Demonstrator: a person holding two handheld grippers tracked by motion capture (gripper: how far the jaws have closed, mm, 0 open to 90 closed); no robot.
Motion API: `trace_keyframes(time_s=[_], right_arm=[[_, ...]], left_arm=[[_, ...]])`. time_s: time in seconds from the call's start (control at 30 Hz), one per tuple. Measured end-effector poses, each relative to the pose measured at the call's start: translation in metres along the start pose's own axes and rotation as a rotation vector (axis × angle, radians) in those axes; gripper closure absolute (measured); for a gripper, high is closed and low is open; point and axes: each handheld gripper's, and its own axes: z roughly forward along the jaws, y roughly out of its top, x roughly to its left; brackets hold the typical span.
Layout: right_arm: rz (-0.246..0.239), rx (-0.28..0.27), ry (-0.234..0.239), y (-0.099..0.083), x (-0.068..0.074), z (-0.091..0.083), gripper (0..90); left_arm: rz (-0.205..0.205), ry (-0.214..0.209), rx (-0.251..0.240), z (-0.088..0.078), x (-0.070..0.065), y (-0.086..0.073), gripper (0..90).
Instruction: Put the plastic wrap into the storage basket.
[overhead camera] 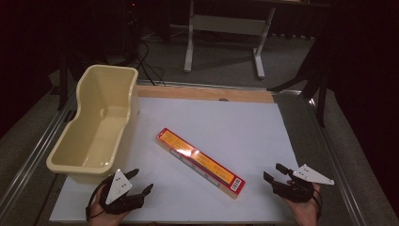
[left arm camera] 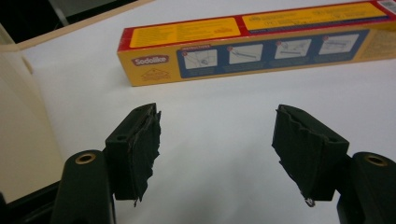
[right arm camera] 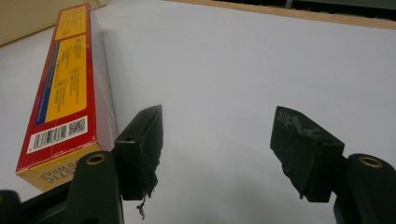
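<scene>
Box (left arm camera: 247, 44) reads "Sodalike", end "STIC WRAP"; L gripper (left arm camera: 217, 140) & R gripper (right arm camera: 217, 140) jaws released.

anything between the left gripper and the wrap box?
Nothing visible. The left gripper has its jaws open, with bare white table up to the plastic wrap box. The cream tub sits off to the side.
</scene>
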Motion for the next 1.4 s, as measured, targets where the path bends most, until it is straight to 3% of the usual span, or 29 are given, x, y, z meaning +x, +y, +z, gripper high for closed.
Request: trace_keyframes(time_s=[0.2,0.57,0.73,1.13,1.4], right_arm=[[0.009,0.007,0.012,0.000,0.001,0.001,33.3],[-0.023,0.024,0.040,0.013,0.020,0.008,35.0],[-0.113,0.057,0.084,0.029,0.045,0.020,36.4],[-0.201,0.119,0.197,0.069,0.085,0.054,34.8],[-0.294,0.239,0.246,0.097,0.107,0.088,28.4]], left_arm=[[-0.006,0.013,-0.023,-0.003,0.001,0.000,31.1],[-0.013,0.015,-0.020,-0.001,0.001,0.000,30.8],[-0.014,0.022,-0.018,0.000,0.001,0.000,30.6],[-0.028,0.046,-0.011,0.001,0.004,-0.001,30.6],[-0.041,0.052,-0.015,0.001,0.006,-0.001,30.1]])
